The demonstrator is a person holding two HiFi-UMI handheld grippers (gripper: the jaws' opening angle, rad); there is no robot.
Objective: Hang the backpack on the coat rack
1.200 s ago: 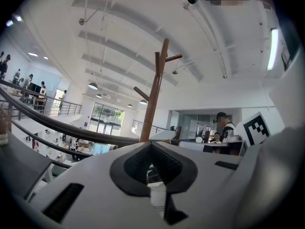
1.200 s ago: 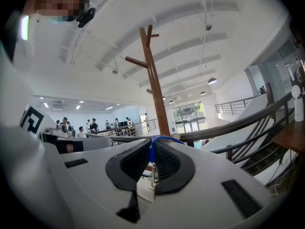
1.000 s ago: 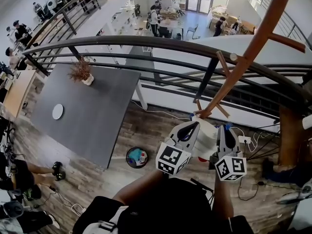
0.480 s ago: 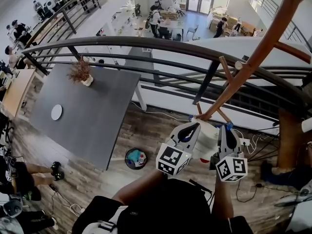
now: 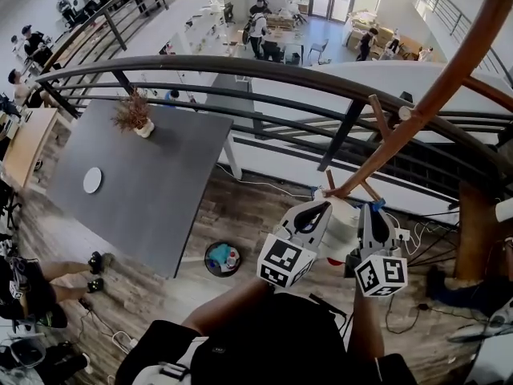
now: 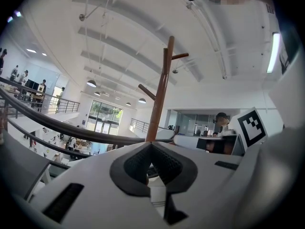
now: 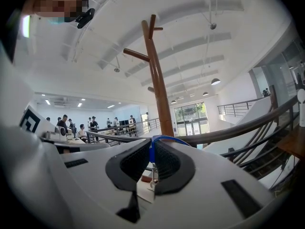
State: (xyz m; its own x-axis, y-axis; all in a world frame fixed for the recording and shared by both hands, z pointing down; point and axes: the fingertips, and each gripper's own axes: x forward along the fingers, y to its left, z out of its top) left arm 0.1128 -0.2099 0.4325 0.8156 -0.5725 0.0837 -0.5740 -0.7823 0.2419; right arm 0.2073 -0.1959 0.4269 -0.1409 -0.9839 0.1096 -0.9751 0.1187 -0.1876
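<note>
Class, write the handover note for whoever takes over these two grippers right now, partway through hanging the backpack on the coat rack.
Left gripper: fingers together beside the white backpack; what they pinch does not show.
Right gripper: shut on the blue loop.
Backpack: held before the coat rack, below its pegs; no peg bears it.
Done: bag gripped at the rack.
Left: raise the loop over a peg, then release.

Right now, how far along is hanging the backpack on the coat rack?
Done: the white rounded backpack is picked up, its blue loop pinched in the right claw. In hand: it sits low by the brown wooden coat rack, left claw shut at its side. Left: raise it and slip the loop over a peg.
</note>
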